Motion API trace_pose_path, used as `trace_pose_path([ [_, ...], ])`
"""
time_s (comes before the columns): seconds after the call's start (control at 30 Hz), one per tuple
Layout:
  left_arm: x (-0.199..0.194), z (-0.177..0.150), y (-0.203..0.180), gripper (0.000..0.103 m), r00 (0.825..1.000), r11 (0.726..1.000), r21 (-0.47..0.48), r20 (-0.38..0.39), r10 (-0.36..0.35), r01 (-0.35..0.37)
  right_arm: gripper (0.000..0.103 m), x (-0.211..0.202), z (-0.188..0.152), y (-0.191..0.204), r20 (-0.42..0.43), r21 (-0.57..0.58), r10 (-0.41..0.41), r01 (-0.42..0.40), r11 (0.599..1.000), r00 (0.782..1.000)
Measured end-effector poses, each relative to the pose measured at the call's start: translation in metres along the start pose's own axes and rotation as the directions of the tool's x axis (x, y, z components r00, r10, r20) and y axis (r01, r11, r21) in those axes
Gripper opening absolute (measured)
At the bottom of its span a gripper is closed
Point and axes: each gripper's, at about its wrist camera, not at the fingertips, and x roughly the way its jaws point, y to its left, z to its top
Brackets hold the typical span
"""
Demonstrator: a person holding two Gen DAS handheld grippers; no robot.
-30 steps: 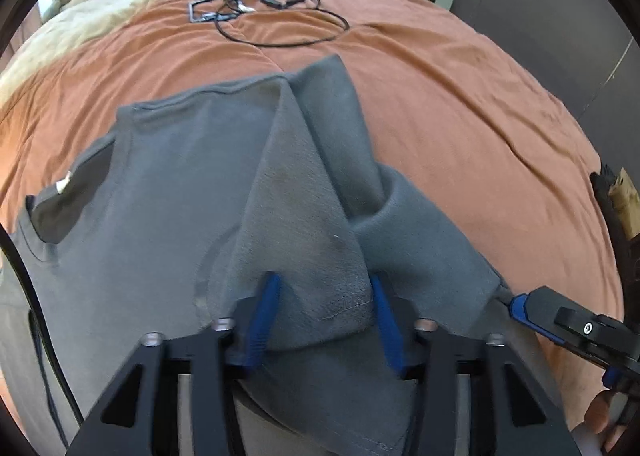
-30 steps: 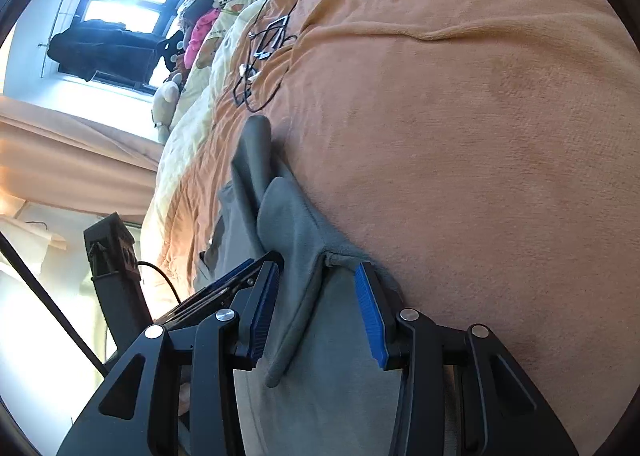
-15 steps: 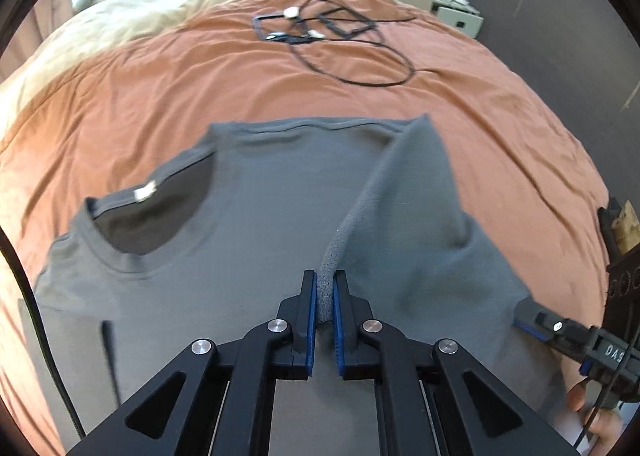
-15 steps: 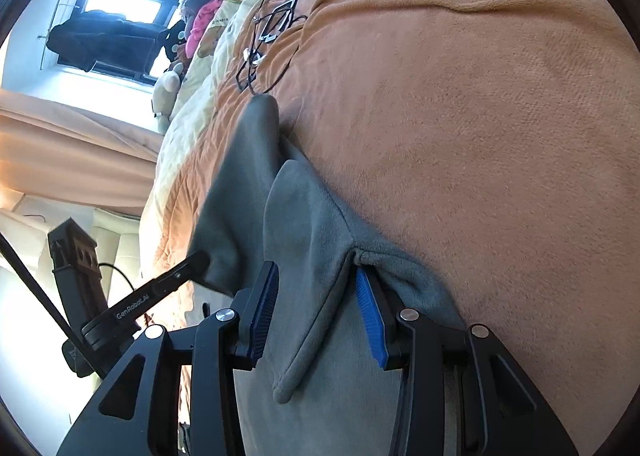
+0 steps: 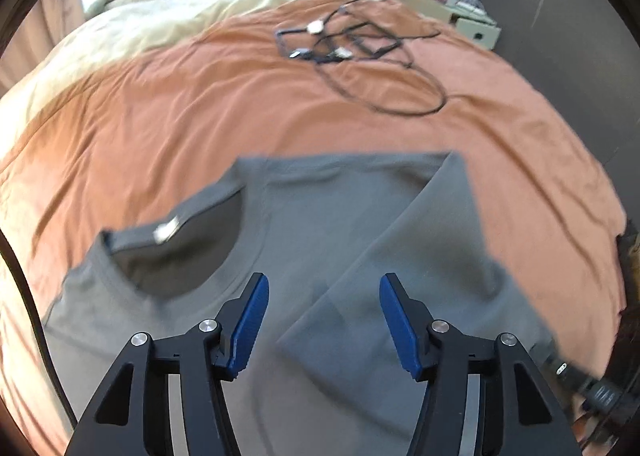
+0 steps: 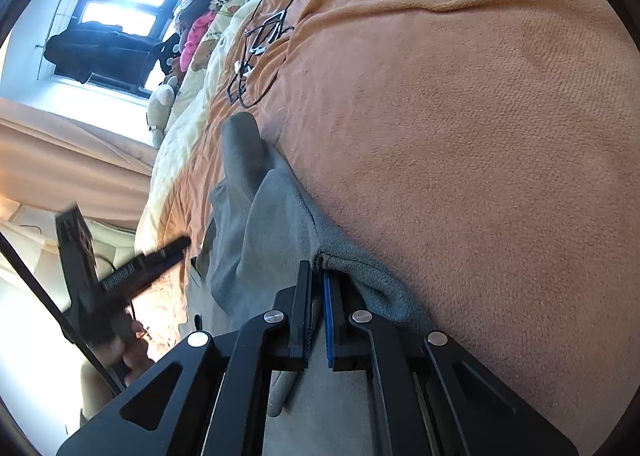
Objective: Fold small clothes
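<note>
Two grippers work the grey T-shirt (image 5: pixel 320 223): the left gripper (image 5: pixel 323 330) hovers above it, tilted down, jaws opening and empty. The right gripper (image 6: pixel 317 316) lies low, clenched on its edge. The shirt lies flat, its collar (image 5: pixel 176 256) pointing away from the right gripper.

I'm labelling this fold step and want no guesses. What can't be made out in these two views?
- Left wrist view: the grey shirt is motion-blurred; its neck label is unreadable, and the black fingers cover its near part.
- Right wrist view: the shut right gripper covers the pinched fabric; how many layers cannot be told.
- Left wrist view: the cables are blurred, their plugs too small to identify.
</note>
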Motion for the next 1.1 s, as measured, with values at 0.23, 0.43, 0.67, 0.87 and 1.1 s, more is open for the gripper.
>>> trace_pose_path([
  [0.23, 0.016, 0.039, -0.024, 0.060, 0.992, 0.993, -0.013, 0.051, -0.116, 0.117, 0.002, 0.000, 0.001, -0.004, -0.004, 0.002, 0.013, -0.013, 1.000, 1.000],
  [0.43, 0.044, 0.056, -0.044, 0.060, 0.982, 0.982, 0.017, 0.030, -0.187, 0.186, 0.002, -0.001, 0.001, -0.005, 0.001, -0.013, 0.011, -0.011, 1.000, 1.000],
  [0.67, 0.065, 0.058, -0.053, 0.005, 0.970, 0.970, 0.029, -0.014, -0.241, 0.241, 0.000, -0.003, -0.001, -0.004, 0.021, -0.009, 0.013, -0.013, 1.000, 1.000],
  [0.87, 0.059, 0.068, -0.060, 0.003, 0.976, 0.978, 0.058, 0.064, -0.206, 0.203, 0.000, -0.014, -0.009, -0.007, 0.069, 0.009, 0.003, -0.004, 1.000, 0.998],
  [1.1, 0.079, 0.076, -0.083, 0.004, 0.972, 0.971, 0.081, 0.047, -0.231, 0.227, 0.000, -0.026, -0.020, -0.008, 0.123, 0.023, -0.022, 0.019, 1.000, 0.992],
])
